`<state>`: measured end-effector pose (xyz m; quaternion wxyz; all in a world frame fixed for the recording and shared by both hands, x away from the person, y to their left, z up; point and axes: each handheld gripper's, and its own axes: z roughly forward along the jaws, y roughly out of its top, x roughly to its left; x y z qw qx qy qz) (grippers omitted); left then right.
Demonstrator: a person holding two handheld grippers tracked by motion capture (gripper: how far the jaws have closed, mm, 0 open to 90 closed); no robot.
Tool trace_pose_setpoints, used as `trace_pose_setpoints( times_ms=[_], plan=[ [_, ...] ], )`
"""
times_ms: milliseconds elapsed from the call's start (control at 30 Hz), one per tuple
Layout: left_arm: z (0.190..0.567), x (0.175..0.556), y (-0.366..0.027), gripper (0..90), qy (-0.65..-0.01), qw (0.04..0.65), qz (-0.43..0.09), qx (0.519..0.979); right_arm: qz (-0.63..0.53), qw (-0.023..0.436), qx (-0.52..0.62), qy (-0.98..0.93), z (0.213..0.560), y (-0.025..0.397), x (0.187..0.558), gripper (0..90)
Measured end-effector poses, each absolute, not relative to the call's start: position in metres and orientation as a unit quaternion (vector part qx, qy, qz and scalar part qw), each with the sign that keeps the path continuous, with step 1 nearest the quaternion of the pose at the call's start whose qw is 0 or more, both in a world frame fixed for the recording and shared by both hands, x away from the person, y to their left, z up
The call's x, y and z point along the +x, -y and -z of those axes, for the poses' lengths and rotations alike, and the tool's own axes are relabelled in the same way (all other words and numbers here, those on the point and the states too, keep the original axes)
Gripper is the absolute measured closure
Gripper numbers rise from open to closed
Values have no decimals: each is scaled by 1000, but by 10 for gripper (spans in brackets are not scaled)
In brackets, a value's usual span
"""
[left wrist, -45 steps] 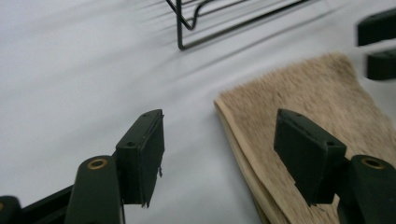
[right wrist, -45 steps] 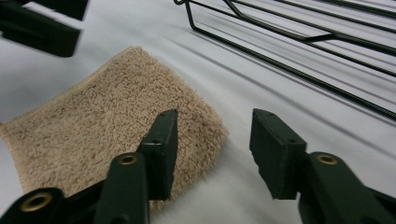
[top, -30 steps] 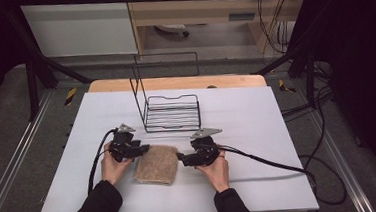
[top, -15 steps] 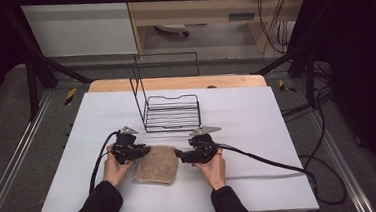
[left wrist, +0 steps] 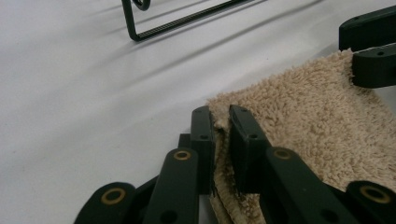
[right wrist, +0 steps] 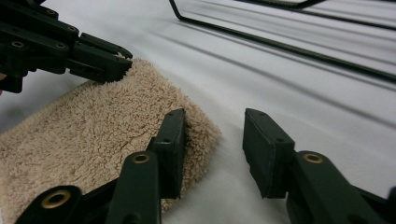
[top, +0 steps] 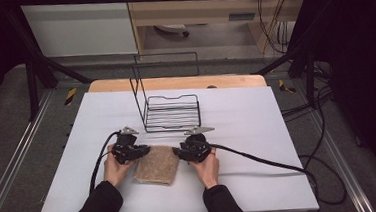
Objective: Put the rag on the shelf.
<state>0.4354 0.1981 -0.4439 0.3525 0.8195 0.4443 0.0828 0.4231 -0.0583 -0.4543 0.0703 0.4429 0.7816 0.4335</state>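
The folded beige towel (top: pixel 156 164) lies flat near the table's (top: pixel 278 130) front edge, a little left of centre, its long axis running from the front edge toward the back, with the wire rack (top: pixel 171 112) just behind it. Your left gripper (top: pixel 140 150) sits at the towel's far left corner; its jaws are nearly closed with the corner's edge pinched between them (left wrist: pixel 223 126). Your right gripper (top: pixel 180 151) sits at the far right corner with jaws clearly apart: one jaw rests on the pile, the other stands over bare table, so the corner (right wrist: pixel 201 128) lies between them but isn't gripped. Closing the right one looks like the step the next move depends on. Compared with a second ago, both grippers have drawn in to the far corners, and the towel has barely shifted, if at all
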Motion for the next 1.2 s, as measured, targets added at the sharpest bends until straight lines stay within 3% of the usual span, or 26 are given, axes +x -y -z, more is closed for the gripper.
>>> trace_pose_setpoints(
  times_ms=[233, 567, 1200],
  plan=[
    [444, 435, -197, 798, -437, 350, -90, 823, -423, 45, 454, -783, 458, 52, 425, 741],
    [445, 435, -198, 813, -440, 354, -87, 821, -413, 27, 461, -785, 456, 49, 427, 820],
    [424, 423, -209, 836, -432, 402, -95, 802, -450, 37, 438, -777, 436, 54, 416, 837]
  ],
)
